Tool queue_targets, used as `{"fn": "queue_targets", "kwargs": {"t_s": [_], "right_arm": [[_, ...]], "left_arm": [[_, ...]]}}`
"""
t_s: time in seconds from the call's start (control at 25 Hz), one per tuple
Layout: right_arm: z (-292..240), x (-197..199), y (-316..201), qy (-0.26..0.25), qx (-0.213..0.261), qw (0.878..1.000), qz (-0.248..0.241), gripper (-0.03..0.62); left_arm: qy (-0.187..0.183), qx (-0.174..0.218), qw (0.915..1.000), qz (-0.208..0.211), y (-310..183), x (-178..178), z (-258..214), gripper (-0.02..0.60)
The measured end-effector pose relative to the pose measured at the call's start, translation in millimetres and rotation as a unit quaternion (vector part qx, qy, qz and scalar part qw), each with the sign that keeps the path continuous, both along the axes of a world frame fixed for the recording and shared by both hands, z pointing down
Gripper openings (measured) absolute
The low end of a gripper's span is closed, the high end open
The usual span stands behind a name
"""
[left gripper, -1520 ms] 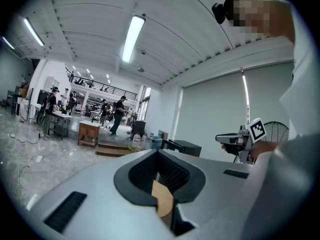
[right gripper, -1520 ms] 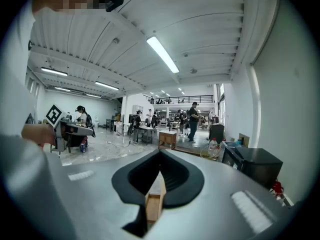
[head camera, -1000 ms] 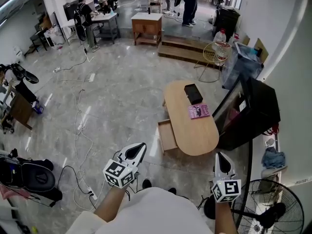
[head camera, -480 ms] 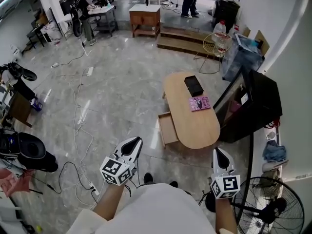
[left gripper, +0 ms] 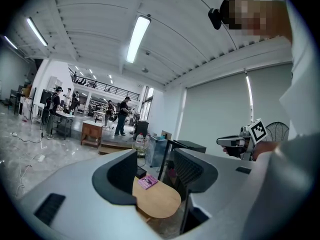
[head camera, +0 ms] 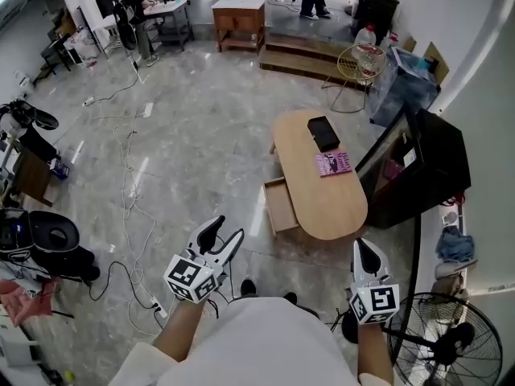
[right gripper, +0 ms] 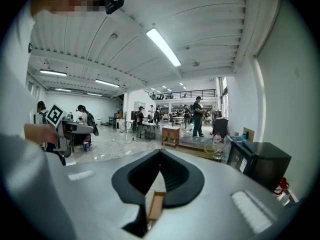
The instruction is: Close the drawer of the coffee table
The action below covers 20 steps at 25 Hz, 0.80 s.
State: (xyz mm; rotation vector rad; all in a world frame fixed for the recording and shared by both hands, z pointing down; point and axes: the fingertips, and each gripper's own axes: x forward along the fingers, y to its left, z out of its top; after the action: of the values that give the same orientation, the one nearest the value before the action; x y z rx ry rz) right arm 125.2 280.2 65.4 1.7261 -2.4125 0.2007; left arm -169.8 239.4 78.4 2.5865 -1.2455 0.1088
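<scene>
Near the coffee table (head camera: 326, 207) but well apart from it, both grippers hang over the floor. The drawer (head camera: 280, 206) sticks out of the table's left side. Left gripper (head camera: 224, 230): jaws opening, wide apart, nothing between. Right gripper (head camera: 364, 249): jaws clenched together, empty.

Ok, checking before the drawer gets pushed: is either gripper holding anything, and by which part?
Nothing is held. The left gripper is opening, nothing between its fingers; the right gripper is shut, empty. The drawer is untouched.
</scene>
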Motion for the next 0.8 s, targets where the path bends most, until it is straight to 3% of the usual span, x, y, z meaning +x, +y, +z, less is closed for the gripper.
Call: {"fn": "queue_targets", "kwargs": {"t_s": [0.8], "right_arm": [[16.0,-64.6,-16.5,0.004,-0.012,1.000,0.028,0.011]], "left_arm": [[0.000,-0.021,0.9989,0.042,-28.6,-51.6,21.5,0.230]]}}
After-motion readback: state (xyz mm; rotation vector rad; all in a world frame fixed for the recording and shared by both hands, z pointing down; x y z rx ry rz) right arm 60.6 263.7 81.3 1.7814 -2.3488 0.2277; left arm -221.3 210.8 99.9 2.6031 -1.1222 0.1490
